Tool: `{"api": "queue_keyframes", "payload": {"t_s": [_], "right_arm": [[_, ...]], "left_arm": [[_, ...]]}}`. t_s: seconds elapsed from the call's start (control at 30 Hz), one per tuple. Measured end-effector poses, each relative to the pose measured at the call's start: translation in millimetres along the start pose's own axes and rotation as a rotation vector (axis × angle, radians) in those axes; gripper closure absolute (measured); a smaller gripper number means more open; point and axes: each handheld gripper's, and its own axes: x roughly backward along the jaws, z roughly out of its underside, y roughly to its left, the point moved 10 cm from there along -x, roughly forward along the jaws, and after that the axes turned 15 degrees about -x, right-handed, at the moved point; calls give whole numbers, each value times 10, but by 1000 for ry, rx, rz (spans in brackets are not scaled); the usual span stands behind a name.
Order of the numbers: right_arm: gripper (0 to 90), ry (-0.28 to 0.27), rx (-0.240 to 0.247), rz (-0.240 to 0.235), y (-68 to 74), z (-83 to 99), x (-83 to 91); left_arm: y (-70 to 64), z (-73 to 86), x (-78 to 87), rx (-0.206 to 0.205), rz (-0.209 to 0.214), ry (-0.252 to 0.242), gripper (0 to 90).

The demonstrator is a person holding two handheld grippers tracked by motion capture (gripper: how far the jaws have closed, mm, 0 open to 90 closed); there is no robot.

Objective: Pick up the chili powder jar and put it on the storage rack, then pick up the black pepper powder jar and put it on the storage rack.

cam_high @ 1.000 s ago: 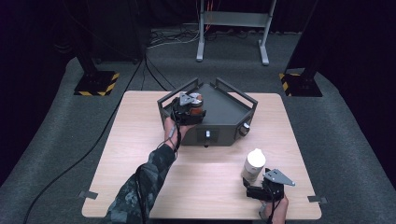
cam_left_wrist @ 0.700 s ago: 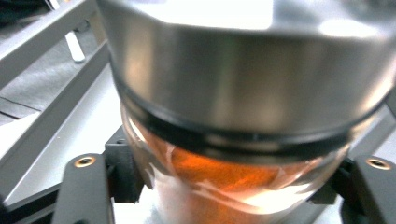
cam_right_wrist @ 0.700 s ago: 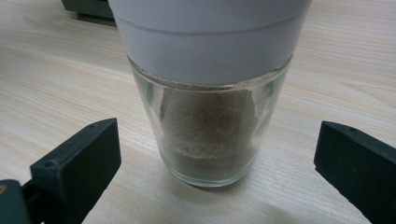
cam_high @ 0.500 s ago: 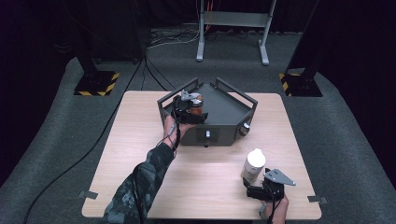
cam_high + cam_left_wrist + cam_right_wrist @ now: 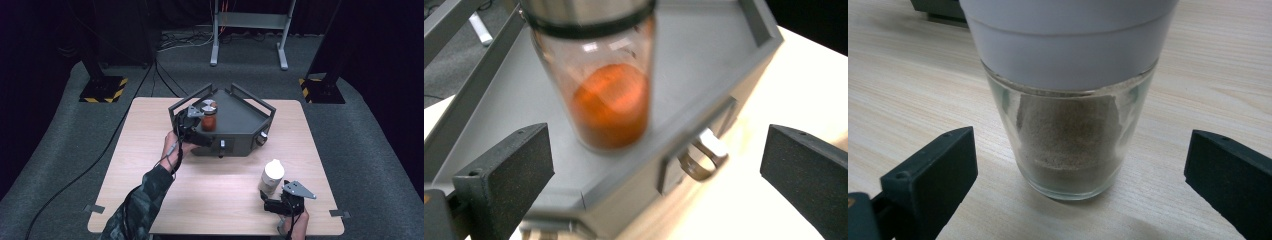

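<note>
Clear glass jar with orange powder, metal lid [image 5: 209,116]: upright on grey angular metal tray [image 5: 240,120], far left. Rigid, smooth, breakable; grip mid-body. Left gripper [image 5: 196,128] released, jaws straddling. Right gripper [image 5: 272,204] released near white-capped glass shaker [image 5: 271,176].

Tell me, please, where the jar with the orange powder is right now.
In the high view the jar with the orange powder stands on the grey tray, near its back-left rail, just ahead of the open left gripper.
</note>
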Motion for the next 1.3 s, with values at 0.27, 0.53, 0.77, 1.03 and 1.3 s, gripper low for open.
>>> {"api": "queue_keyframes", "payload": {"t_s": [0.27,0.53,0.77,1.03,1.3], "right_arm": [[0,-1,-6,2,-2,0,0],[0,-6,-8,3,-3,4,4],[0,-12,-11,5,-5,8,11],[0,-12,-7,10,3,9,9],[0,-1,1,9,8,1,-1]], "left_arm": [[-229,265,149,-35,-16,13,2],[-435,824,151,4,-63,129,4],[-610,1390,83,67,-116,241,3],[-698,1718,126,124,-121,265,3],[-737,1856,177,166,-133,198,3]]}}
